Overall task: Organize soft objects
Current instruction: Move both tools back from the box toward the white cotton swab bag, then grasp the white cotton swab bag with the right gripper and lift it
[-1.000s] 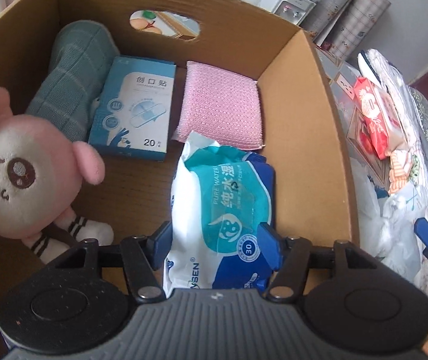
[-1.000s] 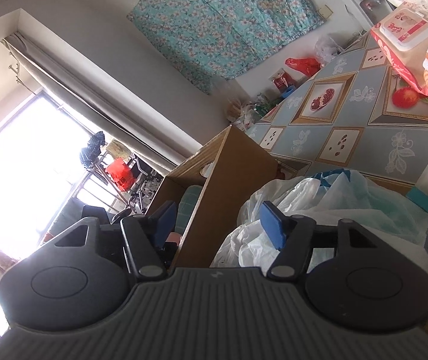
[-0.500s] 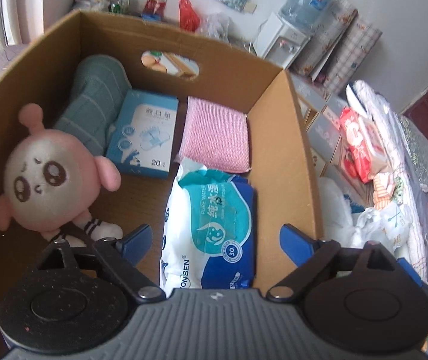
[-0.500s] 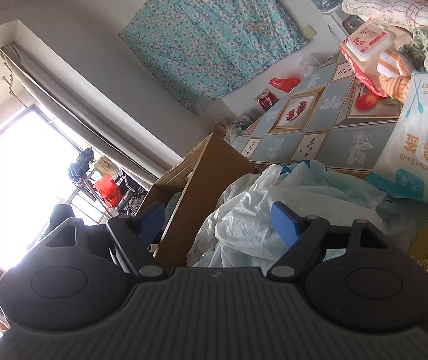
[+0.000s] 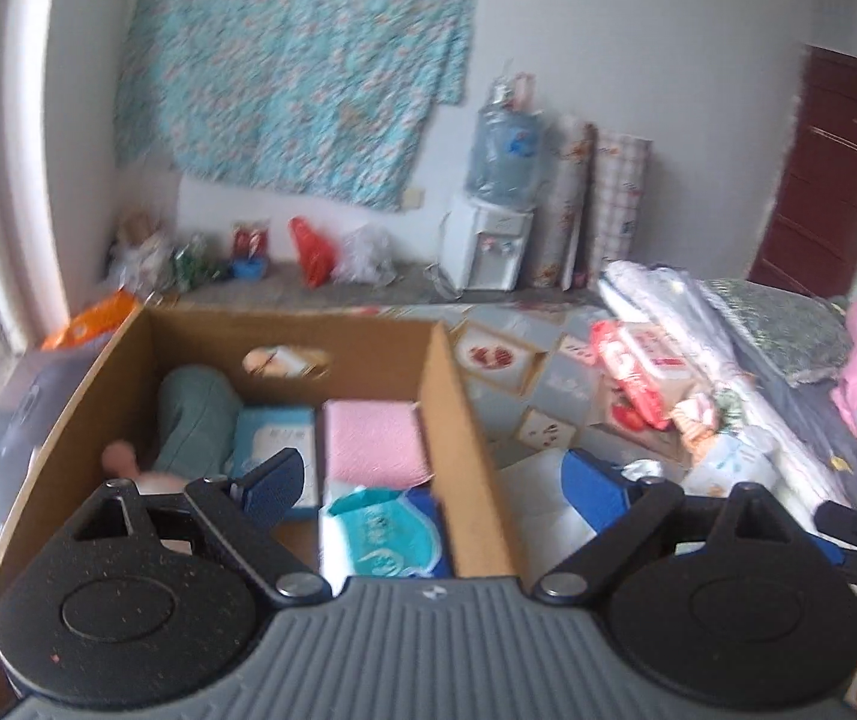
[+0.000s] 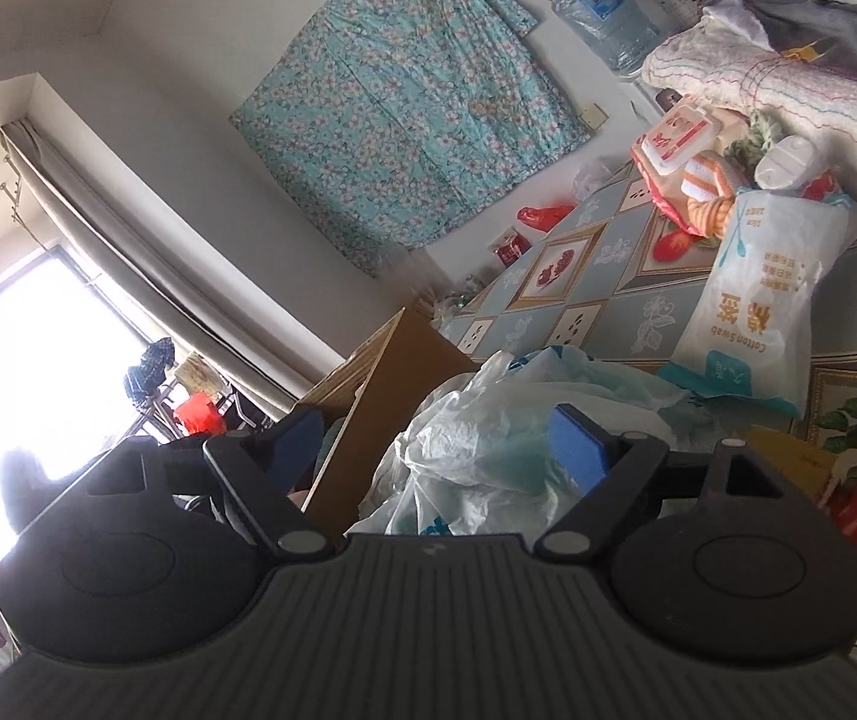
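A patterned tablecloth covers the surface, below a floral cloth hung on the white wall. The cardboard box holds the wet wipes pack, pink sponge cloth and plasters box. The left gripper has just opened wide and holds nothing. The right gripper, jaws just opening, hovers empty over crumpled plastic bags near a cotton swab bag.

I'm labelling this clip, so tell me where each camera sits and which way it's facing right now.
Left wrist: on the left gripper, jaws open, above the cardboard box holding the wipes pack; a fingertip shows bottom right.
Right wrist: on the right gripper, open, tilted, facing plastic bags and the cotton swab bag.
Shared: box, floral wall cloth, water bottle, patterned tabletop.
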